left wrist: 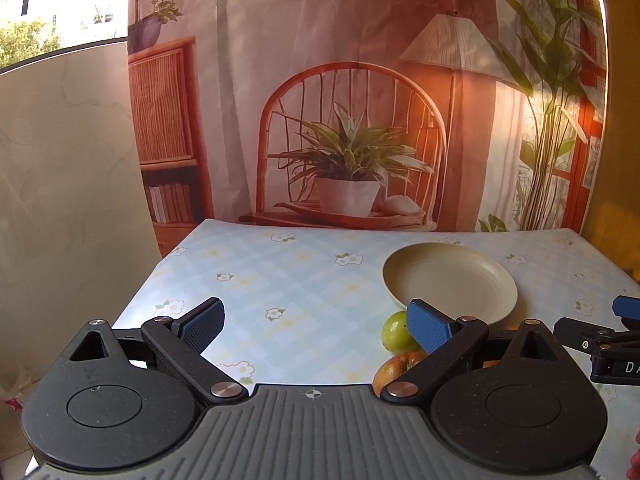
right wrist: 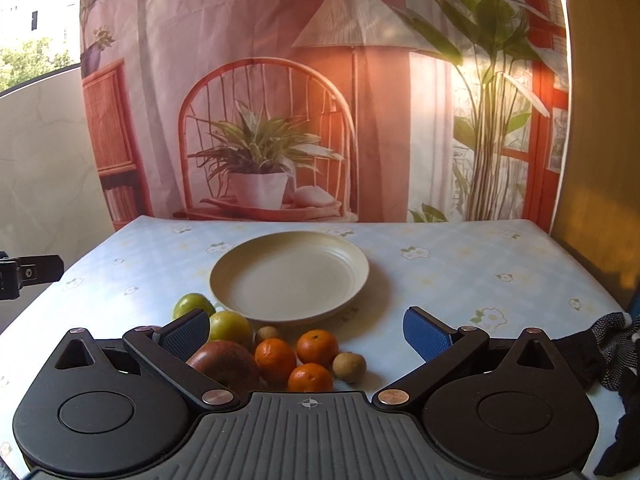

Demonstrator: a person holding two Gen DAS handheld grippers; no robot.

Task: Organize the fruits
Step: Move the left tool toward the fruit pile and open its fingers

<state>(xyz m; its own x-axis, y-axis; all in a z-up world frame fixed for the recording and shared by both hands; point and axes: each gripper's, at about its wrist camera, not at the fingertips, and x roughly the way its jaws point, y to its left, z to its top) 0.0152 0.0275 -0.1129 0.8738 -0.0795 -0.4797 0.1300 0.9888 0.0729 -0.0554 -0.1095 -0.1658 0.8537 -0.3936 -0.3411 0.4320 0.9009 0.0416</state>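
A cream plate [right wrist: 289,276] sits empty on the flowered tablecloth; it also shows in the left wrist view [left wrist: 450,282]. In front of it lie two green fruits [right wrist: 230,326], a dark red apple [right wrist: 226,362], three small oranges [right wrist: 276,360] and two small brown fruits [right wrist: 349,366]. My right gripper [right wrist: 306,334] is open and empty, hovering just above the fruit group. My left gripper [left wrist: 316,326] is open and empty, to the left of a green fruit [left wrist: 396,330] and the apple [left wrist: 394,368]. The right gripper's finger [left wrist: 596,332] shows at the right edge.
The table [right wrist: 460,280] has a pale blue flowered cloth. A printed backdrop [right wrist: 320,100] hangs right behind its far edge. A dark speckled cloth [right wrist: 608,348] lies at the right edge. A beige wall [left wrist: 60,180] stands left of the table.
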